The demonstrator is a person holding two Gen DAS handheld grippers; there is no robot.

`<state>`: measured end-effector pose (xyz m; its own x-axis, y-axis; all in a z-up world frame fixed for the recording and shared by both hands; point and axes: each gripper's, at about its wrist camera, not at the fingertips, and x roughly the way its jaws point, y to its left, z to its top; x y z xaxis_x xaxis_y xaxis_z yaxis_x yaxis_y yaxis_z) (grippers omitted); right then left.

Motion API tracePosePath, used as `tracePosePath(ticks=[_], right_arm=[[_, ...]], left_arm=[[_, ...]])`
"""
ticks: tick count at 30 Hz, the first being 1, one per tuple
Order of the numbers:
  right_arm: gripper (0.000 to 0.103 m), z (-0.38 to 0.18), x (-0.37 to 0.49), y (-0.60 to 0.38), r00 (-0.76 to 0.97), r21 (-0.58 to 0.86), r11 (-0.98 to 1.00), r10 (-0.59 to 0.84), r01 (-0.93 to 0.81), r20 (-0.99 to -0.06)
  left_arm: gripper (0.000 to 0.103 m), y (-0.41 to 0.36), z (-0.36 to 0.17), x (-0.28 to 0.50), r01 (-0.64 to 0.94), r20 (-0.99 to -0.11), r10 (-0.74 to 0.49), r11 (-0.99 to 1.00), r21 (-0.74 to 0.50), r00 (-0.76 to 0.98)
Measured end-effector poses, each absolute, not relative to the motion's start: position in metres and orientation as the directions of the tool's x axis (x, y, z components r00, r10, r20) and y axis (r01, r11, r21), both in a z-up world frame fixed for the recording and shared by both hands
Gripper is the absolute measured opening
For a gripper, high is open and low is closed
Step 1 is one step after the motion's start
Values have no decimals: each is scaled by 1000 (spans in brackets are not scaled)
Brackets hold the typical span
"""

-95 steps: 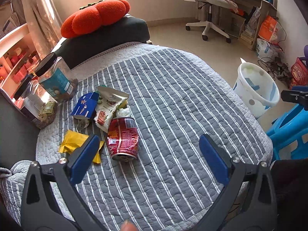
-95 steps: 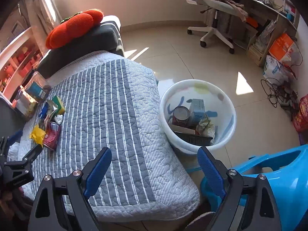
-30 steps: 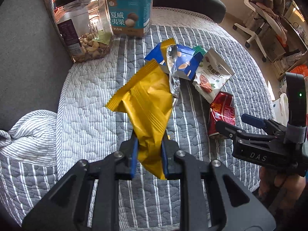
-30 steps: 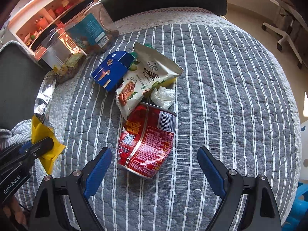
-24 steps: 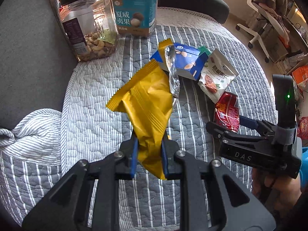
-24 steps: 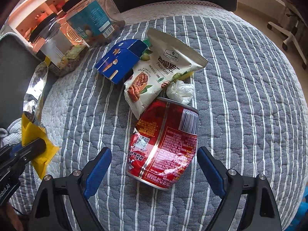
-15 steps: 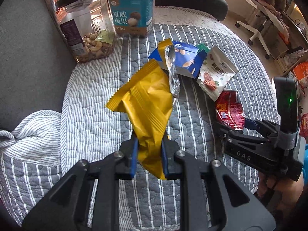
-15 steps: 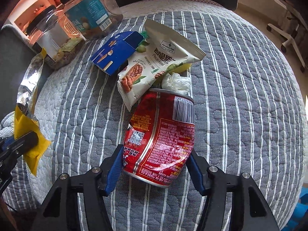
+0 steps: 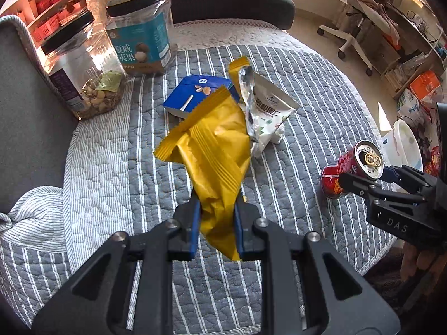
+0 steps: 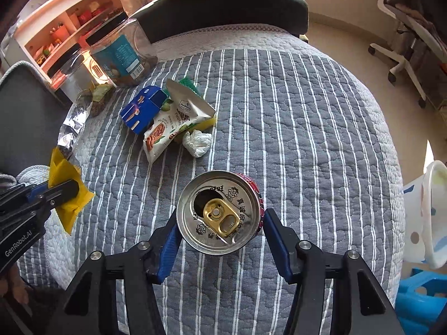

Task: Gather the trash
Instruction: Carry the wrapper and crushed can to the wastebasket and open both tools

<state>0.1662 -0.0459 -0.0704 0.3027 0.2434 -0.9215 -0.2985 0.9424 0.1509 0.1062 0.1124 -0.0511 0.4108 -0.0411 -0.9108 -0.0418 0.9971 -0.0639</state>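
My left gripper [image 9: 216,212] is shut on a crumpled yellow wrapper [image 9: 212,150] with a silver foil strip [image 9: 247,95], held above the grey striped quilt [image 10: 307,128]. My right gripper [image 10: 220,223] has a dented red can [image 10: 219,212] between its blue pads; the jaws are closing and press its sides, and the can hangs clear of the quilt, open top toward the camera. The left wrist view shows that can [image 9: 343,170] at the right. On the quilt lie a blue carton [image 10: 142,109], a white snack pouch [image 10: 173,122] and a crumpled tissue [image 10: 197,141].
Two clear jars [image 9: 139,44] [image 9: 81,78] with black lids stand at the quilt's far left. A white bin [image 10: 430,215] and a blue stool [image 10: 421,301] sit on the floor to the right. A dark cushion [image 10: 223,11] lies behind; an office chair [image 9: 360,28] is far right.
My right gripper's jaws came in around the red can, closed on it and lifted it off the quilt, turning its top toward the camera. The left gripper kept hold of the yellow wrapper.
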Motion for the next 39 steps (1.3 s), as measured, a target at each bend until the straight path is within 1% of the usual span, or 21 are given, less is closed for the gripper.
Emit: tracePosePath(ticks=[16, 25, 34, 39], right_arm=[[58, -36, 164, -175, 375, 155, 979, 195, -133, -906], [58, -24, 164, -264, 416, 178, 984, 153, 23, -896], [58, -16, 157, -364, 453, 162, 968, 59, 192, -890], [58, -24, 158, -402, 465, 134, 965, 15, 226, -885]], left_arm=[[22, 1, -44, 137, 136, -898, -136, 987, -86, 419], [22, -61, -39, 147, 248, -882, -222, 961, -125, 415], [22, -114, -40, 154, 326, -868, -285, 933, -154, 406], [22, -149, -35, 158, 387, -857, -321, 908, -158, 403]])
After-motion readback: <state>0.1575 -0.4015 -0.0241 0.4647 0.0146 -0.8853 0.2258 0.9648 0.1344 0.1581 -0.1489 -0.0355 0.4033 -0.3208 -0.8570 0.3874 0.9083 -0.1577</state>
